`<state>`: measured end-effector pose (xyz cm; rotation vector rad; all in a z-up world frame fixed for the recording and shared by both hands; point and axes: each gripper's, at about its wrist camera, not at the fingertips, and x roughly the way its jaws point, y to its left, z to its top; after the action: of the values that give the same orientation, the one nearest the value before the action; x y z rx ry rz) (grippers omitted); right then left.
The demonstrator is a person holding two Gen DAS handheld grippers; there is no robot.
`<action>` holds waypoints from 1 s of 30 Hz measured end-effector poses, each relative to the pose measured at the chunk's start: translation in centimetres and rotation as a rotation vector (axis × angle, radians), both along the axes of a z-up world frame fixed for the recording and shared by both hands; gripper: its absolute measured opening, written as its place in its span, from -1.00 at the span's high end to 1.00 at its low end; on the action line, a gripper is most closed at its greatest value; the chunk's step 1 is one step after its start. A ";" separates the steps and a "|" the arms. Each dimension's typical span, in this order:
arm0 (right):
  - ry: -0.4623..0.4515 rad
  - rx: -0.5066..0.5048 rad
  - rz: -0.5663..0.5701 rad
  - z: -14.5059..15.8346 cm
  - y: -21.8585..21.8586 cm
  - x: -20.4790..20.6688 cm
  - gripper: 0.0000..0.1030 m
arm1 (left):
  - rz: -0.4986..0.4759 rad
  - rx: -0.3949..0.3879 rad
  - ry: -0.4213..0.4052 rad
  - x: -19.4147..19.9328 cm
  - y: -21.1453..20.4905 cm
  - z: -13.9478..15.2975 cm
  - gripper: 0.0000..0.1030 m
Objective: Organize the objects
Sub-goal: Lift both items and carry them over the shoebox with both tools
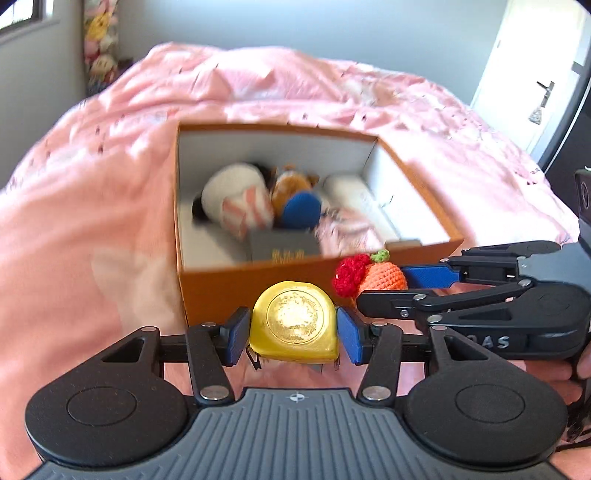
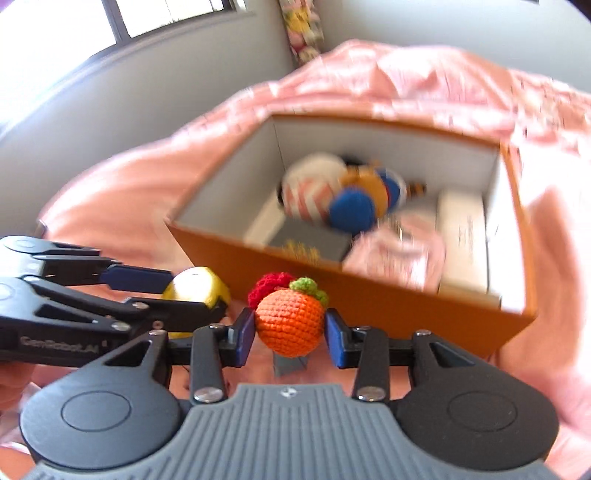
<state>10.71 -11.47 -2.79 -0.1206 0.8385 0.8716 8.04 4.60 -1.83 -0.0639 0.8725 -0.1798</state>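
Left gripper [image 1: 293,334]: clamped on yellow tape measure [image 1: 294,320] — held just before the box.
Right gripper [image 2: 289,332]: grips orange crochet fruit [image 2: 289,320].
Box [image 1: 236,291]: orange, open, on pink blanket [image 1: 85,206] — toys inside.

"GenRobot.AI" stands on the left tool [image 2: 207,295] (blurred, lettering pale grey).

Bed with rumpled pink duvet [image 1: 110,206]. Window [image 2: 155,18] at left. White door [image 1: 524,74], lever handle [image 1: 546,88].
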 end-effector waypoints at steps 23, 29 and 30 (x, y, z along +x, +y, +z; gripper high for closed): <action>0.087 0.122 -0.074 3.6 2.0 9.0 0.17 | -0.553 0.418 0.328 15.4 -1.1 -0.6 -0.15; 0.119 0.096 -0.047 2.2 2.8 10.2 0.17 | -0.696 0.563 0.421 16.2 -1.8 -3.0 -0.15; 0.123 0.094 -0.042 2.0 3.0 10.3 0.17 | -0.715 0.578 0.434 16.3 -2.0 -3.4 -0.15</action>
<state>21.05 -8.49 -0.84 0.0329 0.9105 0.8839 24.33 2.64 -5.20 0.7833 1.3266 -0.5873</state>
